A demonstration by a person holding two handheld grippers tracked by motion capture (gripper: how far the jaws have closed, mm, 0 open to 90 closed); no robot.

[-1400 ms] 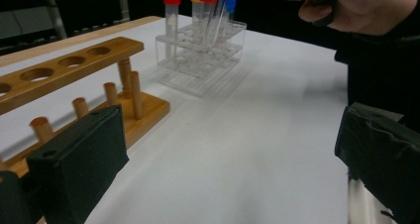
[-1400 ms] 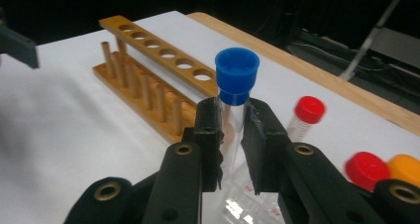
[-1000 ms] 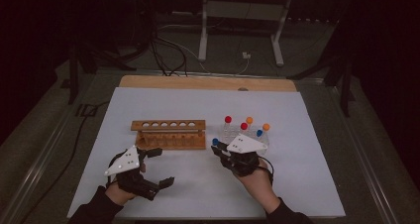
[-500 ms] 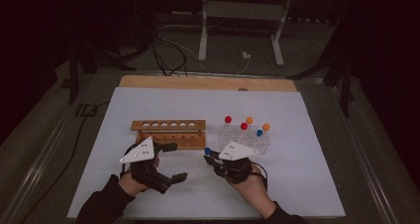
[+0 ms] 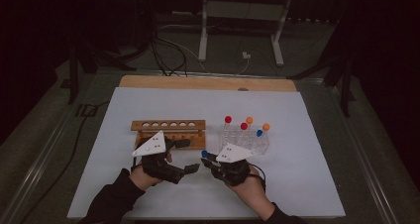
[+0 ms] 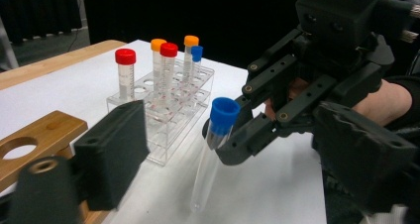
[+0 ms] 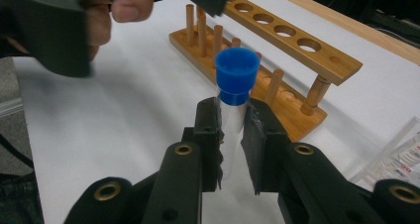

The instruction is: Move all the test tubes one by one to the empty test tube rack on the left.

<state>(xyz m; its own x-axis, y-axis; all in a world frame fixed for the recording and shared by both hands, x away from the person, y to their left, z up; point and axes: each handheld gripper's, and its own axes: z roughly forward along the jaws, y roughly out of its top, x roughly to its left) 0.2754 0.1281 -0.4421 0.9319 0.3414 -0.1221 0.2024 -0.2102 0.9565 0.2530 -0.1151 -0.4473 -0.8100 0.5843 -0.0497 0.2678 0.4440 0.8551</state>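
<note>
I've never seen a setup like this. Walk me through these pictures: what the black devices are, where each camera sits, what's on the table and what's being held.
A person at a table holds a hand-operated two-jaw gripper in each hand. One camera looks down from above; the other two ride on the grippers and look along their jaws. On the white table sheet stand a wooden rack with empty holes and a clear plastic rack holding five capped tubes. The right gripper is shut on a blue-capped tube. The left gripper holds nothing; its jaws have just been closing, and the tube shows between them in its own view.
</note>
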